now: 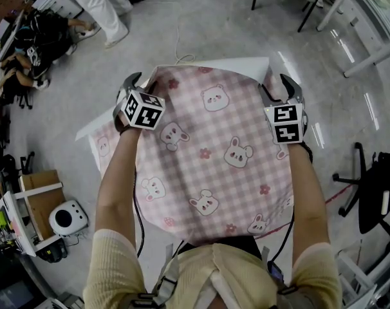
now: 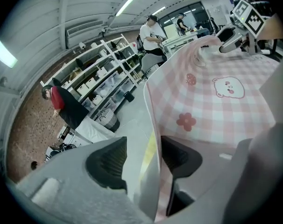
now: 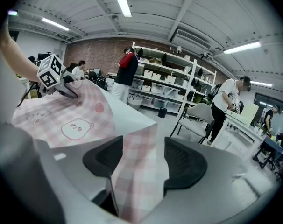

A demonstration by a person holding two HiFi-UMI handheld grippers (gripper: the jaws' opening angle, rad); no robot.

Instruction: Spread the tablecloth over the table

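Left claw [image 2: 142, 158] and right claw [image 3: 140, 158] both released, tablecloth [image 1: 208, 153] corners loose between pads; lift claws clear without dragging cloth off desk [image 1: 250, 65]; then smooth wrinkles.

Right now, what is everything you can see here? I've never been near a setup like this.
tablecloth: one, pink check with bears, draped over the table
table: one, white, under the cloth, corners showing
shelves: one long run, white, along the brick wall
office chair: one, black, on the floor at the right
round-faced device: one, white, low at the left
bystander in red: one, standing by the shelves
bystander in white shirt: one, at a desk on the right
forearms: two, bare with cream sleeves, reaching over the cloth
left claw: one, grey, open, cloth edge between its jaws
right claw: one, grey, open, cloth corner between its jaws
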